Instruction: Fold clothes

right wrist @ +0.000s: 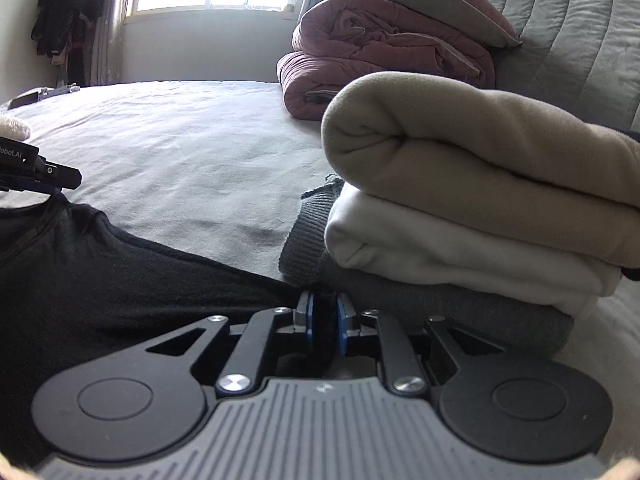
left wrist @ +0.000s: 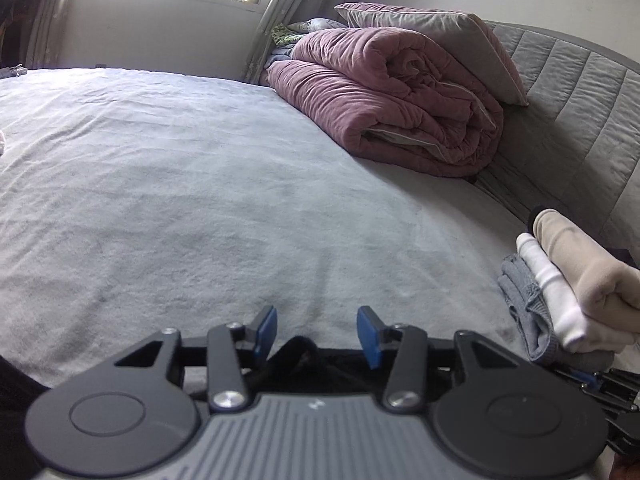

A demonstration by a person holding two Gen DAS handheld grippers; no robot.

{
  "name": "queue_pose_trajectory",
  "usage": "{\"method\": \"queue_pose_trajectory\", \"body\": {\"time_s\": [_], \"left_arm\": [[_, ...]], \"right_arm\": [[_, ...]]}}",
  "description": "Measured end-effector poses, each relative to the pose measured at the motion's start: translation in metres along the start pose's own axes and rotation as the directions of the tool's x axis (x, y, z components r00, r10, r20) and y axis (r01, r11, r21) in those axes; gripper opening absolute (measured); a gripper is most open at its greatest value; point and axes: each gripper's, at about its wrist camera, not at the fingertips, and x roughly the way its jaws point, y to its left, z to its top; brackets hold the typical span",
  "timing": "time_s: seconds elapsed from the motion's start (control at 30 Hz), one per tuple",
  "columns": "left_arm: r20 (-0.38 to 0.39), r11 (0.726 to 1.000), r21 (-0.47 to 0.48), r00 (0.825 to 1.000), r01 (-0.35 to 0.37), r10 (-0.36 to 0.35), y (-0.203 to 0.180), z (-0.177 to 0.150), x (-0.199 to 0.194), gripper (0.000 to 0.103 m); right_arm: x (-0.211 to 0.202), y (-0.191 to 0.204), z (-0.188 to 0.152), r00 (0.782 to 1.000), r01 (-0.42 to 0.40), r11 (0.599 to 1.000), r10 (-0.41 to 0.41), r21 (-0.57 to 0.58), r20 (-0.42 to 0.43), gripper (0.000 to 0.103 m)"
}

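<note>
Two grippers sit low over the bed (left wrist: 200,184). My left gripper (left wrist: 317,330) stands open, pads clear of the black garment (right wrist: 100,280) bunched beneath it. My right gripper (right wrist: 325,322) has a narrow gap with black cloth between the pads; I cannot tell whether they pinch it. The folded stack (right wrist: 480,208) lies at two o'clock.

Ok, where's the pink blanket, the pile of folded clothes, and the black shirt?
Pink blanket (left wrist: 400,108): left wrist view, on its rolled front fold.
Pile of folded clothes (right wrist: 480,168): right wrist view, on the beige top piece.
Black shirt (right wrist: 112,280): right wrist view, on its flat middle.
</note>
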Motion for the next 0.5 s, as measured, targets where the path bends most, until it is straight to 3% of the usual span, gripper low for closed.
{"method": "queue_pose_trajectory", "body": {"time_s": [0.07, 0.1, 0.17, 0.3, 0.43, 0.47, 0.5], "left_arm": [[-0.012, 0.998, 0.049, 0.999, 0.038, -0.038, -0.006, 0.002, -0.005, 0.053], [-0.018, 0.996, 0.073, 0.998, 0.058, -0.057, -0.009, 0.004, -0.008, 0.059], [-0.034, 0.986, 0.131, 0.994, 0.103, -0.099, -0.018, 0.003, -0.010, 0.062], [-0.095, 0.965, 0.237, 0.991, 0.112, -0.092, -0.036, -0.005, 0.003, 0.062], [-0.132, 0.937, 0.329, 0.988, 0.121, -0.081, -0.052, -0.015, 0.016, 0.061], [-0.130, 0.932, 0.347, 0.989, 0.107, -0.065, -0.055, -0.017, 0.018, 0.057], [-0.129, 0.928, 0.364, 0.991, 0.083, -0.038, -0.058, -0.020, 0.021, 0.044]], "right_arm": [[-0.005, -0.011, 0.001, 0.999, -0.050, 0.997, 0.050, 0.052, -0.011, 0.047], [-0.008, -0.016, 0.001, 0.997, -0.074, 0.994, 0.075, 0.078, -0.016, 0.048], [-0.011, -0.032, 0.001, 0.990, -0.132, 0.979, 0.136, 0.157, -0.019, 0.048], [-0.014, -0.056, -0.002, 0.970, -0.231, 0.923, 0.244, 0.309, -0.003, 0.048], [-0.010, -0.050, -0.003, 0.963, -0.255, 0.913, 0.269, 0.318, 0.002, 0.048], [-0.009, -0.045, -0.004, 0.964, -0.255, 0.917, 0.267, 0.308, 0.003, 0.044], [-0.008, -0.040, -0.005, 0.965, -0.252, 0.922, 0.264, 0.294, 0.000, 0.035]]}}
